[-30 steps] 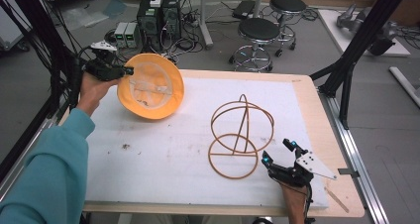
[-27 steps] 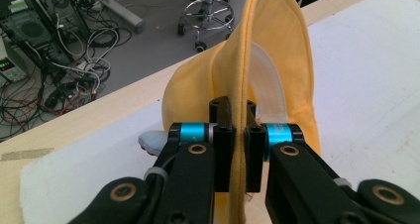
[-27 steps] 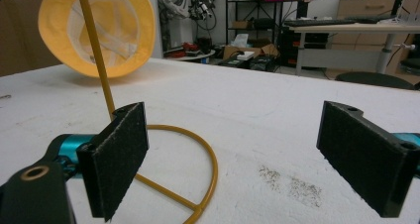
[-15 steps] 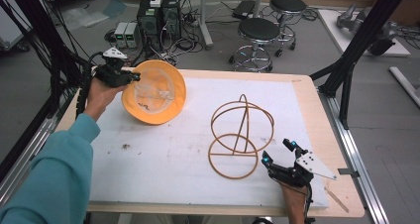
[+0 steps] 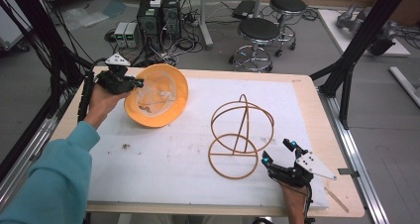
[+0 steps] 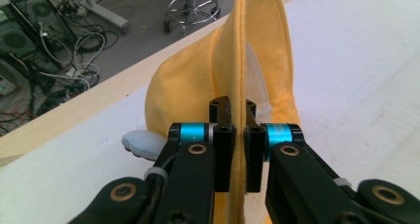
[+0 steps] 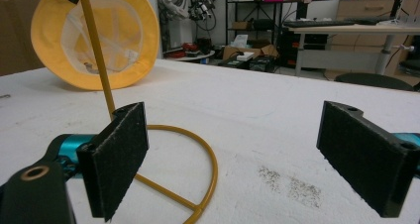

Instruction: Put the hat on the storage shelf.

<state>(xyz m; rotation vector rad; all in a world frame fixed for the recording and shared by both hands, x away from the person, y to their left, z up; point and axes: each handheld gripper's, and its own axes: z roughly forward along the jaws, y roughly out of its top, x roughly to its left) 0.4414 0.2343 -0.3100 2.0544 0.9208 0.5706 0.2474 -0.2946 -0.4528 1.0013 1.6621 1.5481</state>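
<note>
White table mat point(image 5: 163, 169); left gripper point(image 5: 130, 83) clamped on tilted yellow hat point(image 5: 158, 97); right gripper point(image 5: 280, 154) resting agape.

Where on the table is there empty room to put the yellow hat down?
The white mat is bare in front of the yellow hat and left of the wire stand. Another free strip lies behind the stand. Near the right gripper it is crowded.

The surface point(image 5: 317, 92) is a light wooden top with a white sheet point(image 5: 168, 159) covering most of it. On the sheet stands 1 wire stand point(image 5: 241, 136), well right of centre. The yellow hat point(image 5: 157, 96) rests its lower edge on the sheet at far left. Dark crumbs point(image 5: 125, 146) speckle the sheet's left part.
</note>
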